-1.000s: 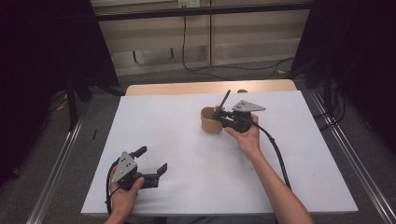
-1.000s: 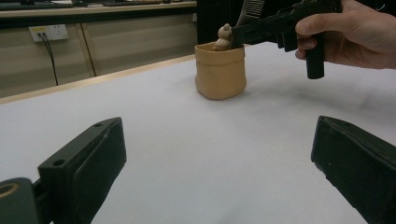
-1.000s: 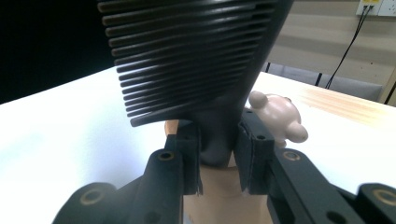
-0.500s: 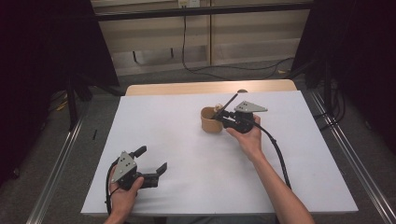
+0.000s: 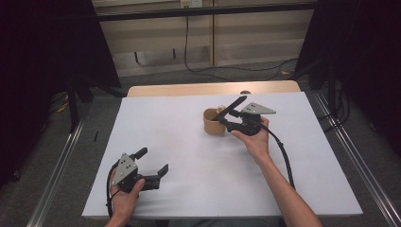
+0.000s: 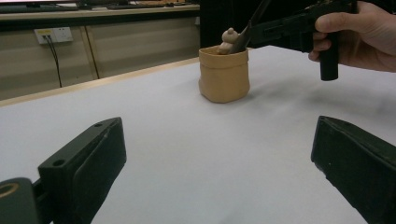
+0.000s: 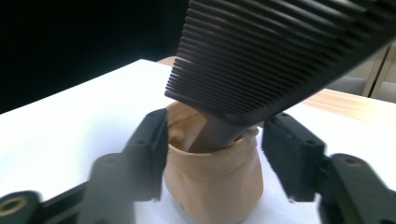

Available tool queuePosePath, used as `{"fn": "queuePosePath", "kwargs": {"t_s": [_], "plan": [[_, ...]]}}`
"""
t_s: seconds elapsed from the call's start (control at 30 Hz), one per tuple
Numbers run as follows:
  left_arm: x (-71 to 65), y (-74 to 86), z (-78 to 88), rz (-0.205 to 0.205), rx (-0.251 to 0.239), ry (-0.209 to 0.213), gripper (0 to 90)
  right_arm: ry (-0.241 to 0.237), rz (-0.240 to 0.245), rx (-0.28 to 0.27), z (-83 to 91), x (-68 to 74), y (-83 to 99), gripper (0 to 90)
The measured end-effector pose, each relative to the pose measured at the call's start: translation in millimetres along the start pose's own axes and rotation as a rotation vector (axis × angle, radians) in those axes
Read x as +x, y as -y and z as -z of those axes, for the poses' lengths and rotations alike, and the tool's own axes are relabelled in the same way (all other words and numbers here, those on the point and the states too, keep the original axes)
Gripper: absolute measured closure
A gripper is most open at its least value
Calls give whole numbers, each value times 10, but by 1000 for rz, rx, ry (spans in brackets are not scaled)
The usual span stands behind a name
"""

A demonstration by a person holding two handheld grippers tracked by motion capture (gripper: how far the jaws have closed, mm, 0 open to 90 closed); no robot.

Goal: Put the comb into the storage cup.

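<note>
Right gripper (image 5: 226, 117) jaws just parted since before, black comb (image 5: 232, 107) loose in tan pouch (image 5: 213, 124).

Both grippers are black. The left gripper (image 5: 152, 166), near left on the table, carries a grey three-cornered plate with small dark screw holes on top, and a black cable loops from its rear. The right gripper (image 5: 226, 115), farther right, bears the same grey plate, and a thick black cable trails back along the forearm. Each jaw is a flat black block with round screw holes. Forearms are bare, with no sleeves.
</note>
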State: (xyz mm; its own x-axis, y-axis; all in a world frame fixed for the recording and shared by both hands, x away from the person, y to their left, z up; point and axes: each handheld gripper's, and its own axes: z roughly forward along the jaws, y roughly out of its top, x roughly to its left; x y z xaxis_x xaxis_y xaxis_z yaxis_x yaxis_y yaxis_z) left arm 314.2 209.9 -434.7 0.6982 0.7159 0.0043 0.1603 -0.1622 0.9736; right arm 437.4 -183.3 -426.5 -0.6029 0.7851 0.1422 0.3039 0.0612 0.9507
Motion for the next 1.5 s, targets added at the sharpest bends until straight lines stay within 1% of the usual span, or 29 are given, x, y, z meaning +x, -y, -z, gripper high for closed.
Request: {"fn": "queuePosePath", "kwargs": {"t_s": [0.17,0.23,0.3,0.37,0.4,0.47,0.6,0.7,0.87,0.93,1.07,1.17,1.23,1.27,1.33,1.4,1.5], "plan": [[-1,0,1,0,-1,1,33,3,-1,-4,11,-9,-10,269],[4,-2,5,1,-3,1,33,2,-10,3,9,-15,-7,222],[11,-3,13,6,-9,-4,33,14,-16,14,9,-20,7,160],[20,-2,21,16,-17,-15,33,21,-25,13,19,-32,20,142],[30,-1,28,13,-16,-24,33,24,-29,10,30,-39,22,135],[40,8,26,33,-17,-35,33,43,-34,-4,47,-58,23,89],[58,13,24,36,-10,-44,33,59,-43,-9,77,-69,31,45],[51,10,20,39,-14,-45,33,75,-30,-19,104,-69,47,39],[44,8,17,43,-14,-45,33,95,-24,-40,172,-63,51,31],[43,8,21,43,-13,-54,33,101,-24,-48,201,-59,41,28],[54,8,32,37,-13,-55,33,123,-13,-52,248,-57,38,15],[52,15,31,46,-12,-56,33,131,0,-49,268,-50,47,14],[53,16,36,48,-12,-54,33,159,14,-49,282,-43,54,19],[51,14,37,46,-11,-59,33,165,17,-56,295,-41,56,21],[56,13,46,50,-10,-65,33,173,8,-68,328,-35,58,21],[61,15,54,49,-6,-60,33,182,15,-74,364,-21,52,19],[64,16,53,60,-9,-59,33,205,26,-89,425,-3,48,17]]}}
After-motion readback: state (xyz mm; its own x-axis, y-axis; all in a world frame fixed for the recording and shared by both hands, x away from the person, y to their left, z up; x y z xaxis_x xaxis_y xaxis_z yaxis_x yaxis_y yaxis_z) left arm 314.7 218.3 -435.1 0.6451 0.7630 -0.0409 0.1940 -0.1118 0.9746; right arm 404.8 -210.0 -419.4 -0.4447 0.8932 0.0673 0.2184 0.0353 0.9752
